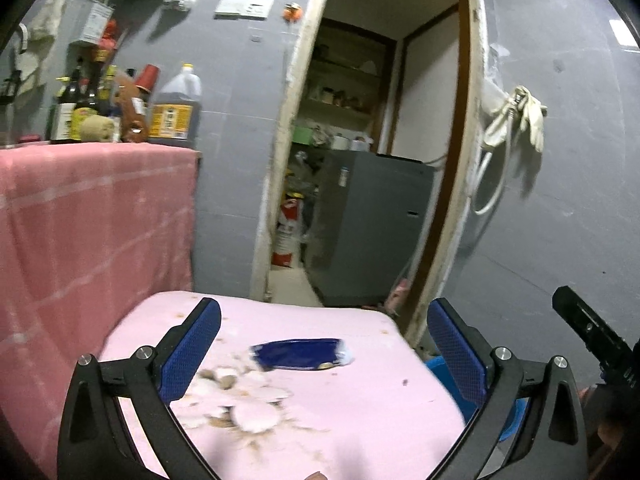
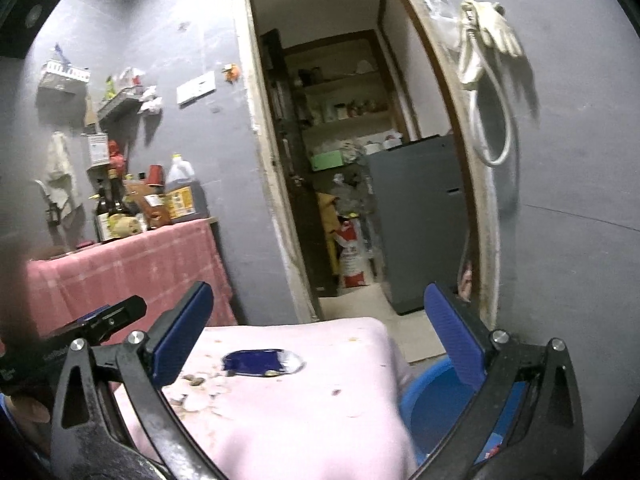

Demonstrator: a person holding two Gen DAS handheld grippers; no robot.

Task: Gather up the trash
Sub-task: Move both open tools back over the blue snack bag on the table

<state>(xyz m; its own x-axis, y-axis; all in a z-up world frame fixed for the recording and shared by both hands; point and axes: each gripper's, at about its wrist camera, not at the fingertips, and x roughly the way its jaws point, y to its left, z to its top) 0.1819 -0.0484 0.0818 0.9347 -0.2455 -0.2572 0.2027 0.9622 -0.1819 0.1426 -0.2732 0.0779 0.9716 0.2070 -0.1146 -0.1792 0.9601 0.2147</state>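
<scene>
A blue wrapper (image 1: 298,354) lies on a small table with a pink cloth (image 1: 360,412). Next to it is a pile of pale shells and crumbs (image 1: 244,400). My left gripper (image 1: 324,344) is open and empty, held above the table with the wrapper between its fingers in view. My right gripper (image 2: 320,332) is open and empty, above the same table; the wrapper (image 2: 256,362) and shell pile (image 2: 200,392) show near its left finger. A blue bin (image 2: 436,404) stands at the table's right side, below my right gripper's right finger.
A counter draped in a red cloth (image 1: 92,232) stands to the left with bottles and a large jug (image 1: 176,108). An open doorway (image 1: 372,160) ahead shows a grey fridge (image 1: 372,228) and shelves. Gloves (image 1: 516,120) hang on the grey wall.
</scene>
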